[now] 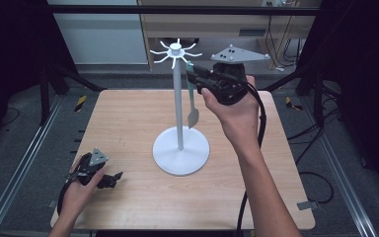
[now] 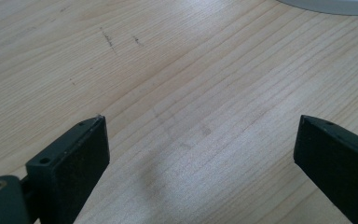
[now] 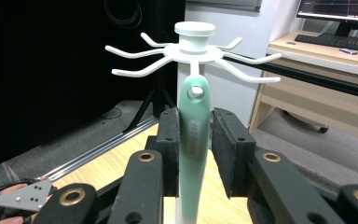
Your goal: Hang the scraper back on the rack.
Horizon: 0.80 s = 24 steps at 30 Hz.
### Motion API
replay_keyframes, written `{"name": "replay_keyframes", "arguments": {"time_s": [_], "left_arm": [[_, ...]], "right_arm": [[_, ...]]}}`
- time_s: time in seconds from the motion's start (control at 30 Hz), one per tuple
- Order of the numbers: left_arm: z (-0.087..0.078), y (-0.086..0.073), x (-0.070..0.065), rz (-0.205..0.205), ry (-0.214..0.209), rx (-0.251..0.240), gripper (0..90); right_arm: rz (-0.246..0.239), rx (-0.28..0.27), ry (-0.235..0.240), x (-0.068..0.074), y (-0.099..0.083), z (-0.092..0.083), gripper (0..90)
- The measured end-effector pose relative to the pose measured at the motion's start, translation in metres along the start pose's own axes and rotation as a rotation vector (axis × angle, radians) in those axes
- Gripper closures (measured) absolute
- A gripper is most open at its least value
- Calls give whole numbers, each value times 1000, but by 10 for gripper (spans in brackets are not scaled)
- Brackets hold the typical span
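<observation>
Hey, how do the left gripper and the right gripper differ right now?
The left gripper sits low on the table, jaws wide apart with nothing between them; the right gripper is raised at the white rack's hooks, jaws around a green utensil hanging there. Both have black jaws and are hand-held.

Rack (image 1: 179, 146) mid-table (image 1: 128, 118); spatula (image 1: 193, 116) hangs from hook, right of pole.

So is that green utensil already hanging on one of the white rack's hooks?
Yes: in the right gripper view the green utensil's handle hole sits over a hook of the white rack.
</observation>
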<state>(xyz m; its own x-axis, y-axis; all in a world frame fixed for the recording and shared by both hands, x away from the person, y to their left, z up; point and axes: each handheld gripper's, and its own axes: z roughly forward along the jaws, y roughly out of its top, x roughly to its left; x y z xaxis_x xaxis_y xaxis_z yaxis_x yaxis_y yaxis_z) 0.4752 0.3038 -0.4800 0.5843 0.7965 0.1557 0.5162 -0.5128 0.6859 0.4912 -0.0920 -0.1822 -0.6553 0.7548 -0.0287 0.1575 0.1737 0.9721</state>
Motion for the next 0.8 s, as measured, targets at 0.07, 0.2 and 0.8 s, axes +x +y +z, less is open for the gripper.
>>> {"name": "replay_keyframes", "arguments": {"time_s": [0.07, 0.2, 0.8], "left_arm": [[0, 0, 0, 0, 0, 0, 31], [0, 0, 0, 0, -1, 0, 31], [0, 0, -1, 4, -2, 6, 31]], "right_arm": [[0, -2, -5, -1, 0, -4, 727], [-2, -1, -14, -3, -1, -8, 727], [50, 46, -118, -28, -30, -26, 610]]}}
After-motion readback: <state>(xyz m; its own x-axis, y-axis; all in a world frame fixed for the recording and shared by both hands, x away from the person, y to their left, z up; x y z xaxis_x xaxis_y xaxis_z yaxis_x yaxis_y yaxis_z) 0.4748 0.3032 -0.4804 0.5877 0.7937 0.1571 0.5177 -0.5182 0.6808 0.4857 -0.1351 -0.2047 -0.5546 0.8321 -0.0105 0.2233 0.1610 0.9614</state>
